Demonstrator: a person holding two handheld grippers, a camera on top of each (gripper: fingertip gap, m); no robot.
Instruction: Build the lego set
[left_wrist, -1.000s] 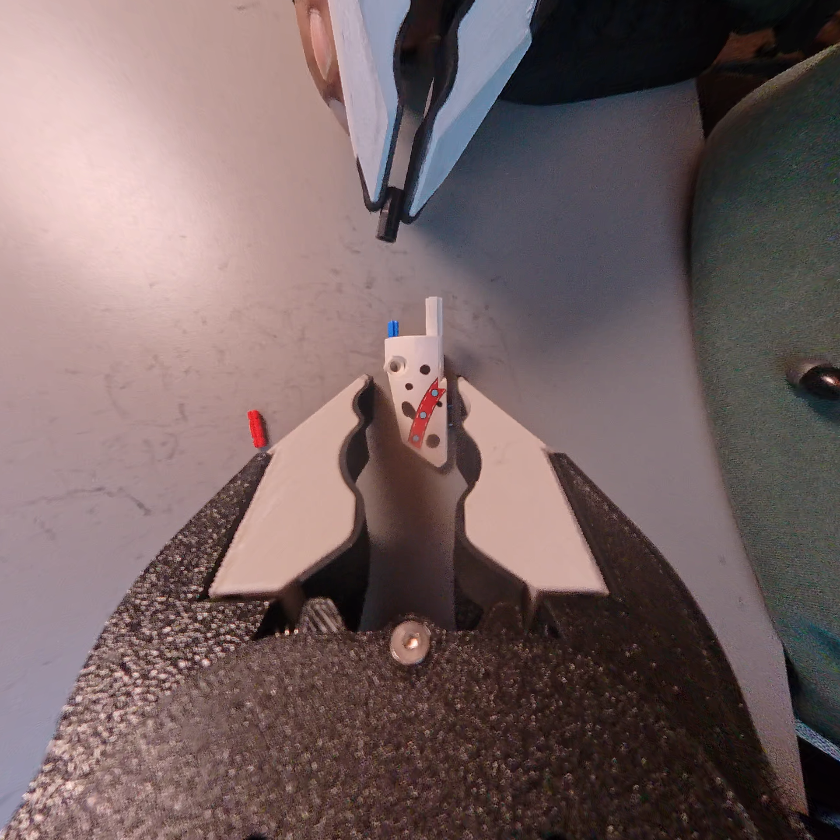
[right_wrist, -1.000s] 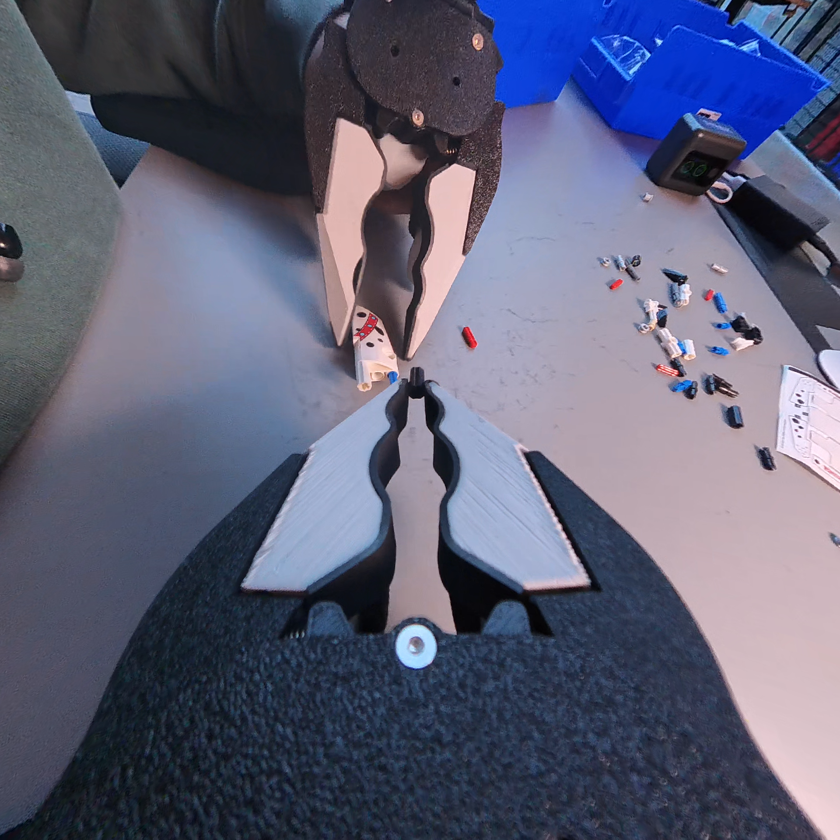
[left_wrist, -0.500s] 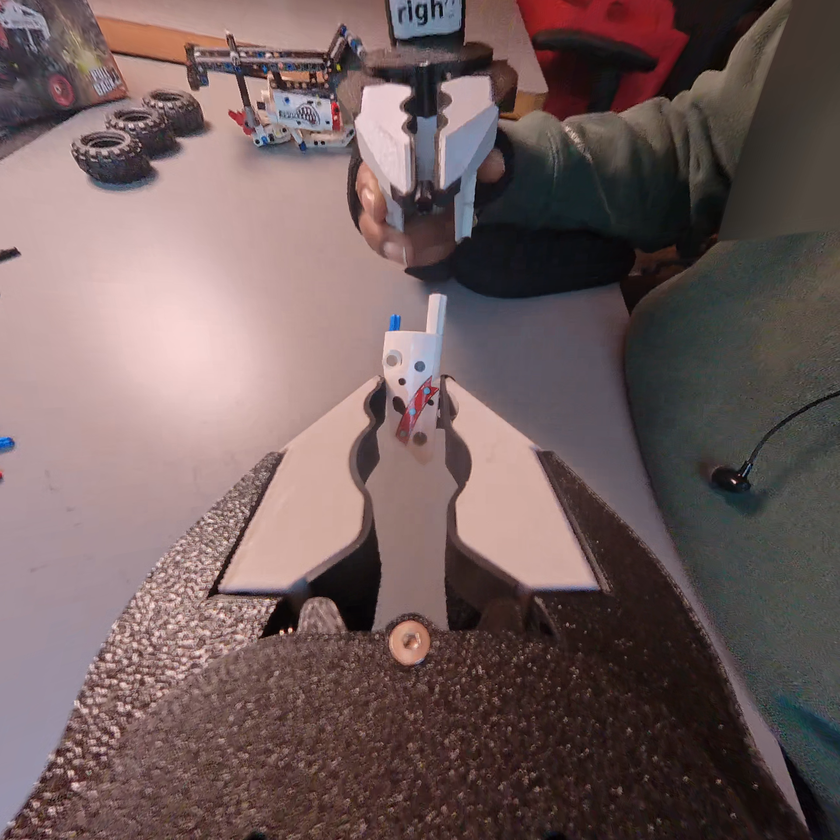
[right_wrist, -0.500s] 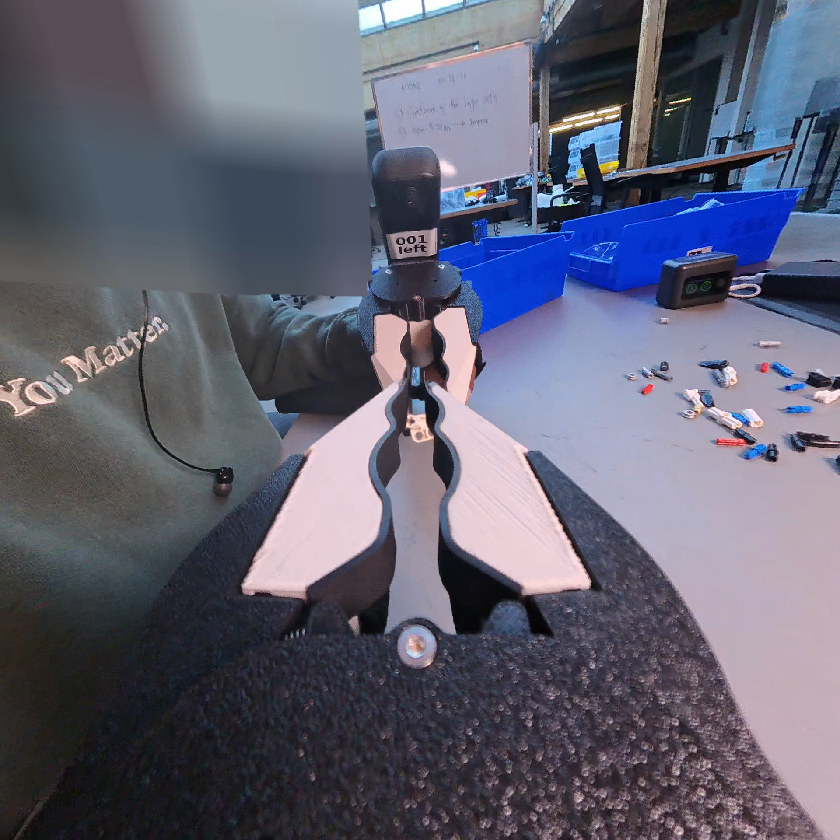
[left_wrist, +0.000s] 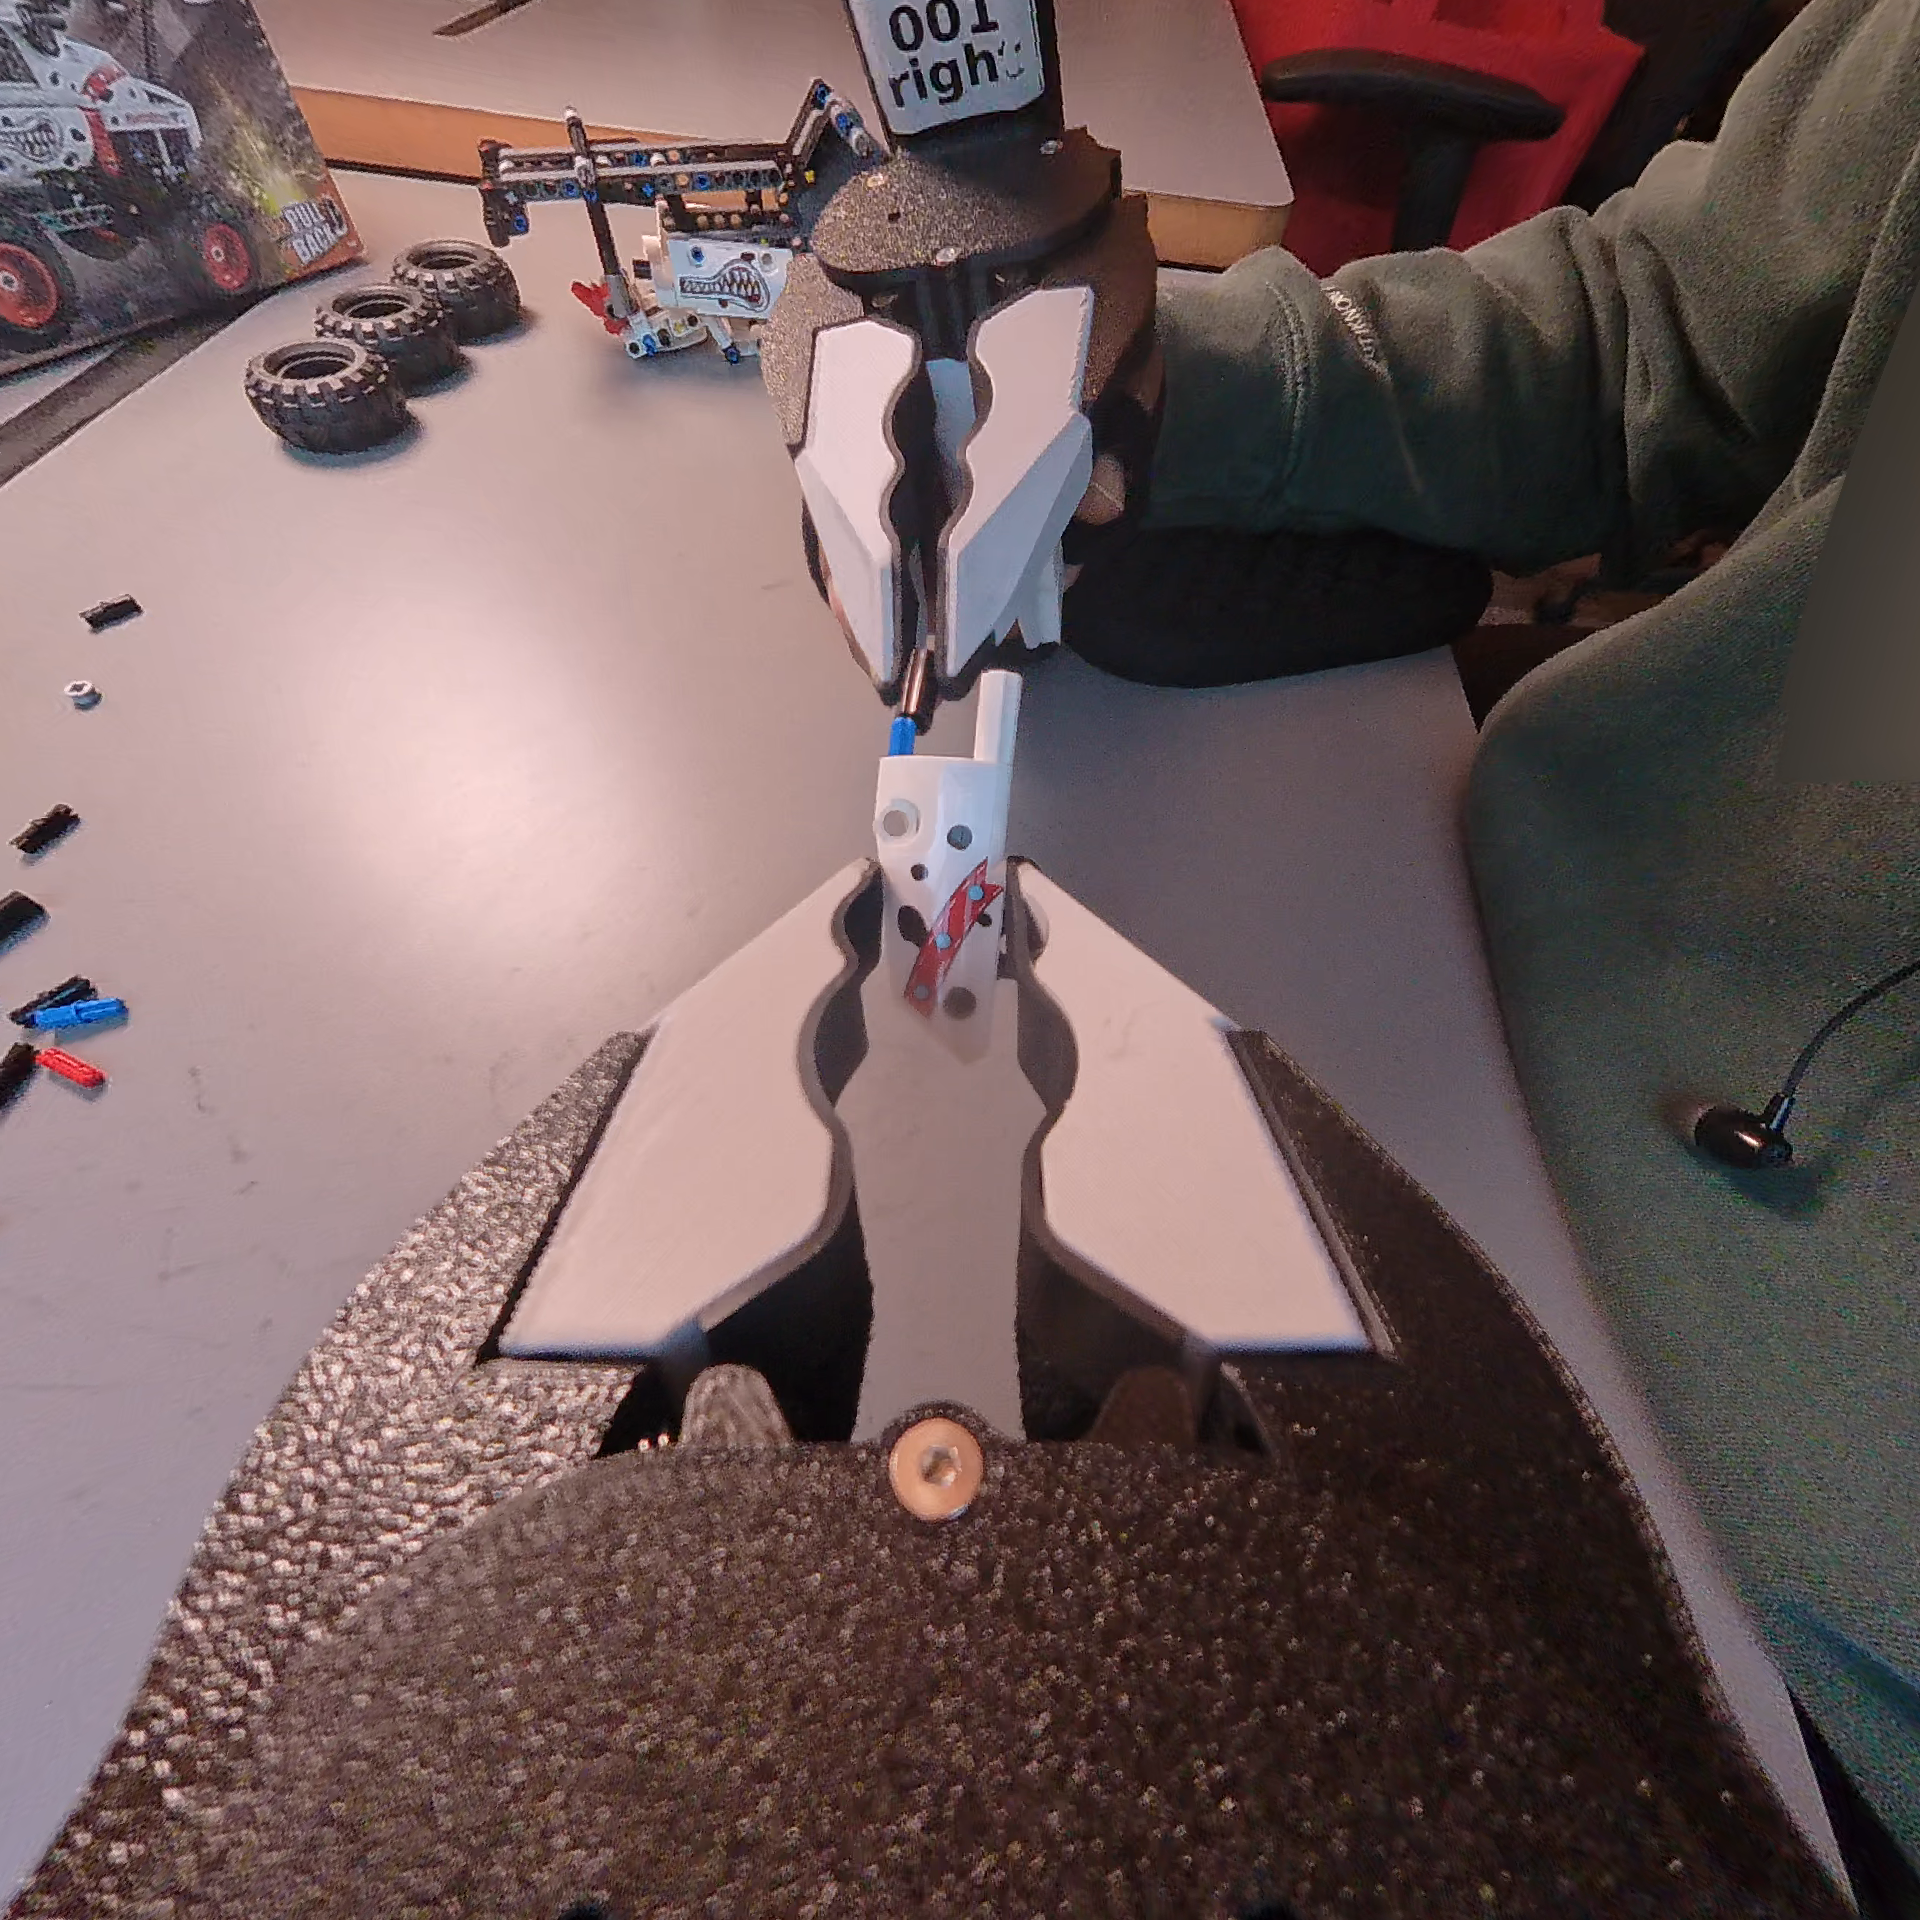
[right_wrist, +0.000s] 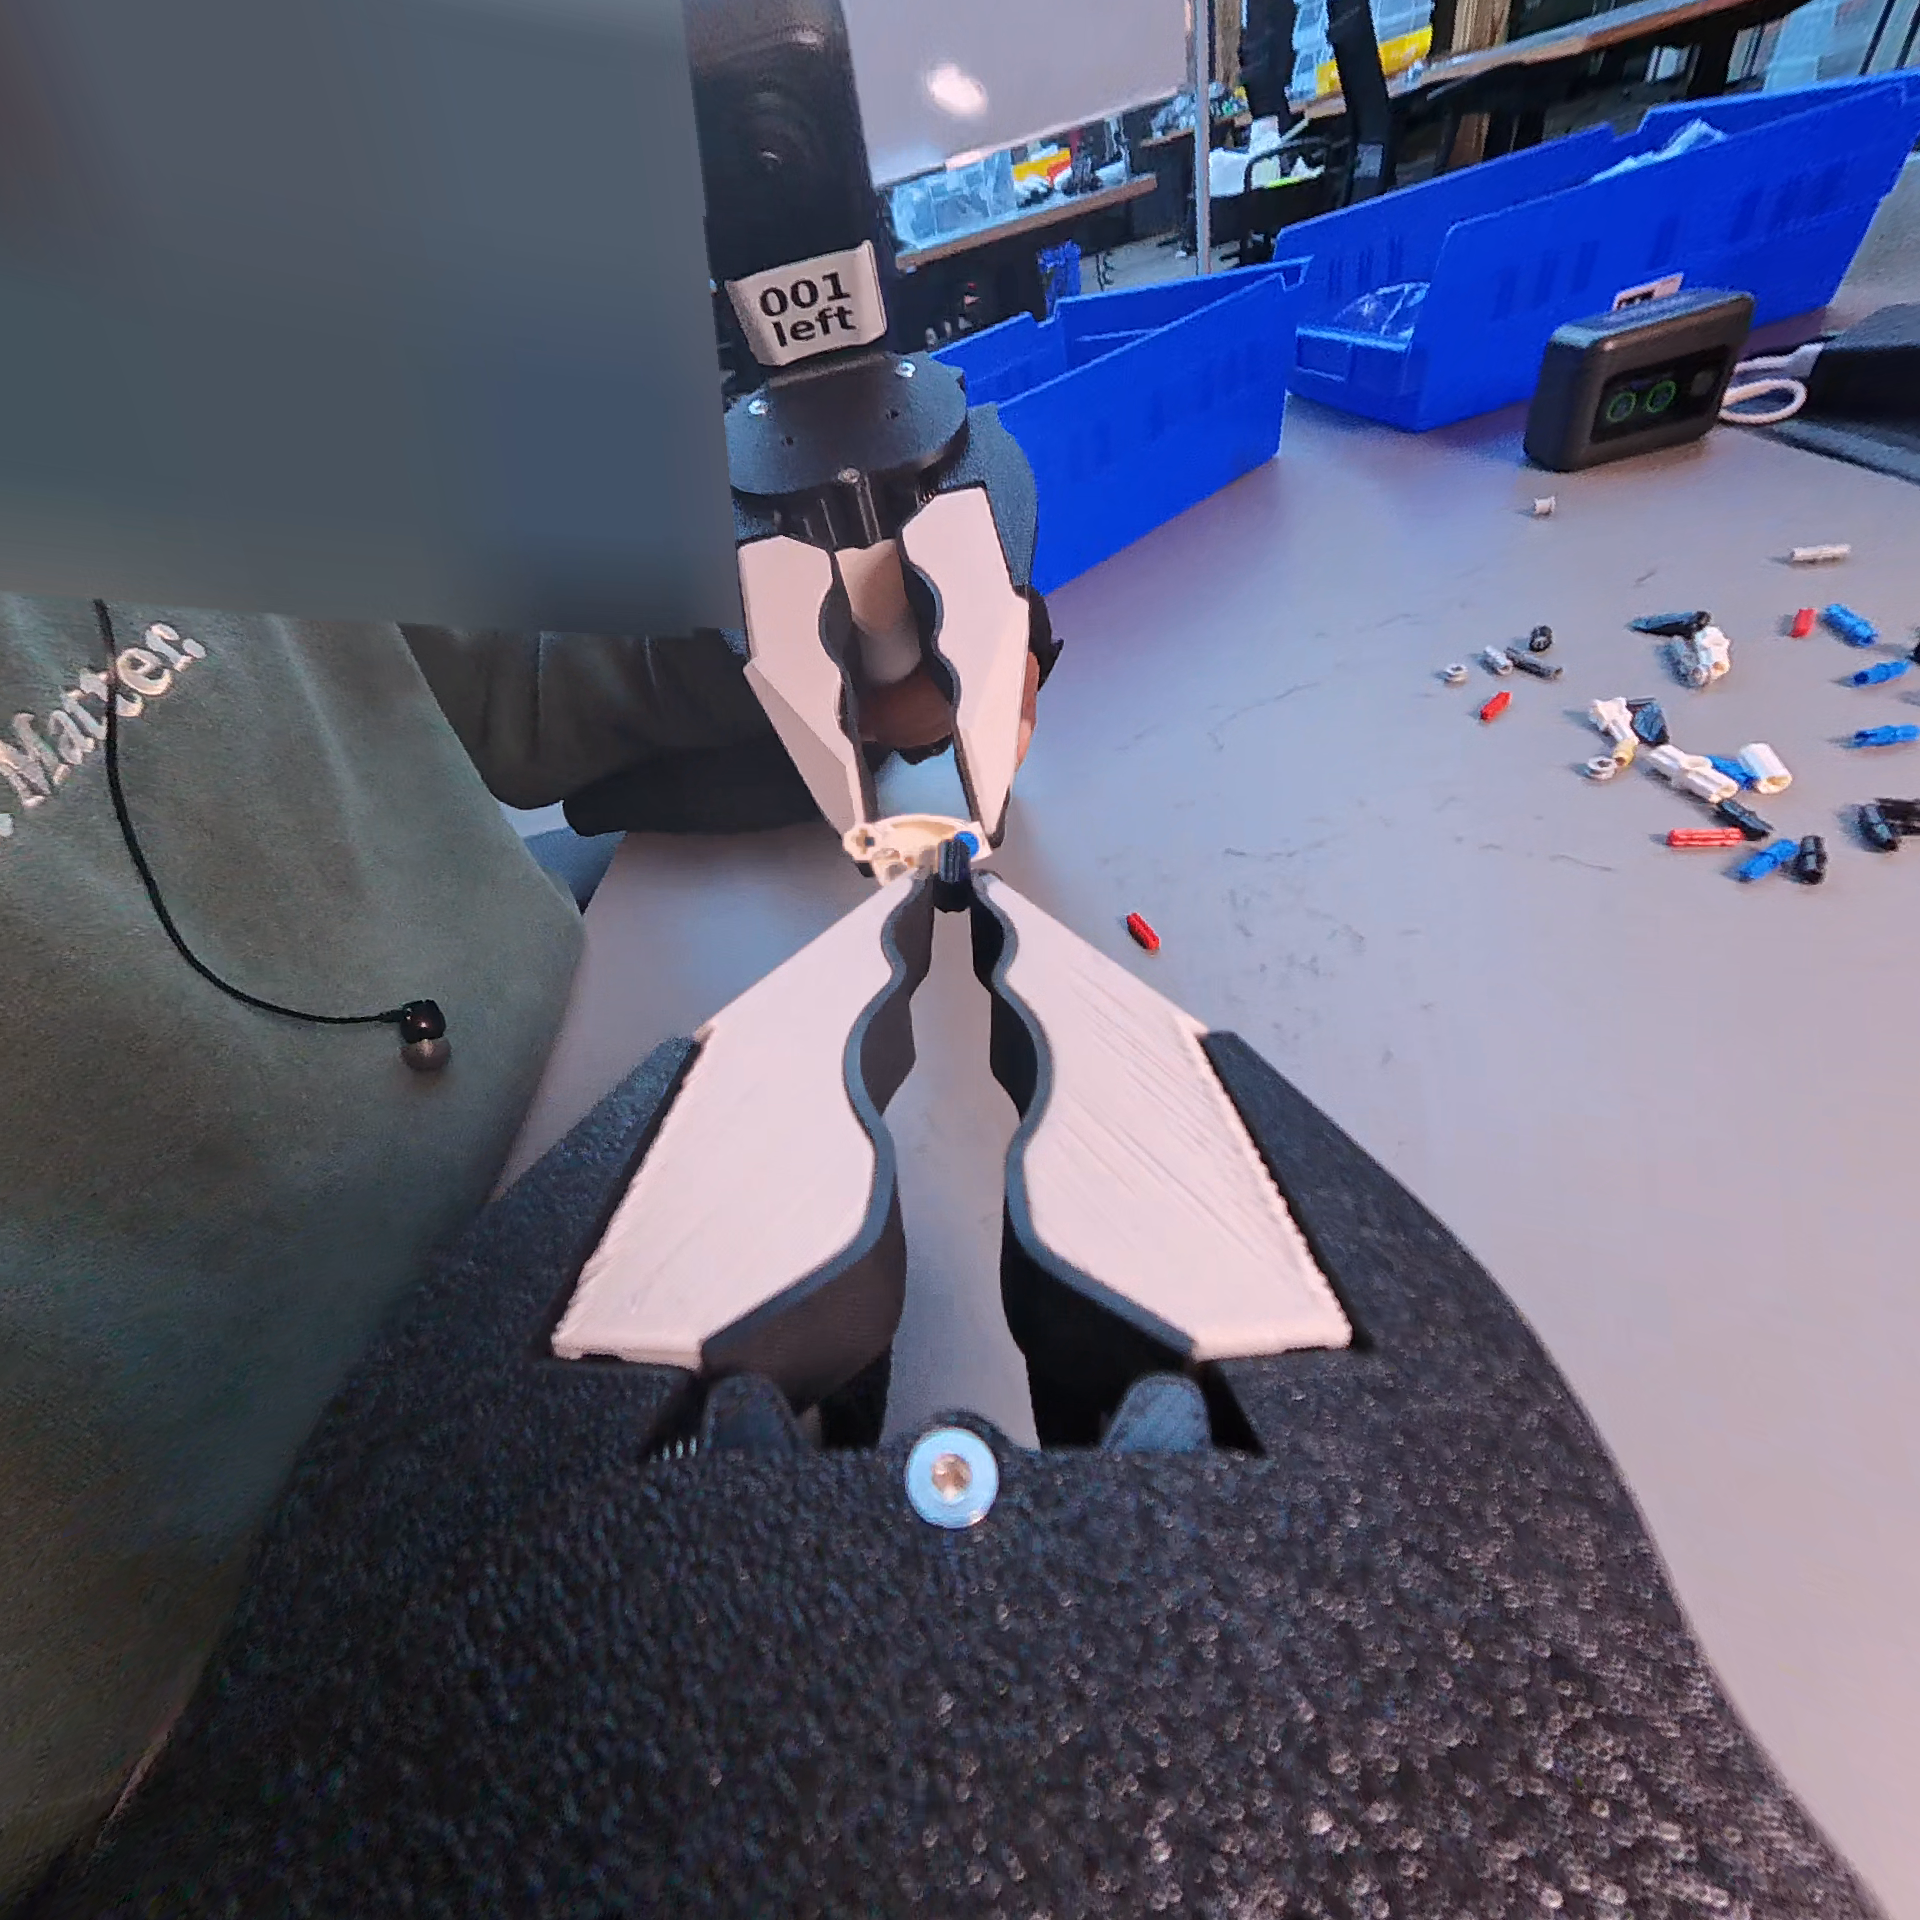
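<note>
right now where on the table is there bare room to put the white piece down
Bare tabletop lies between the tyres and the left tongs. More lies right of the lone red pin, below the loose parts. Crowded: that parts scatter, and the far edge by the half-built truck.
</note>
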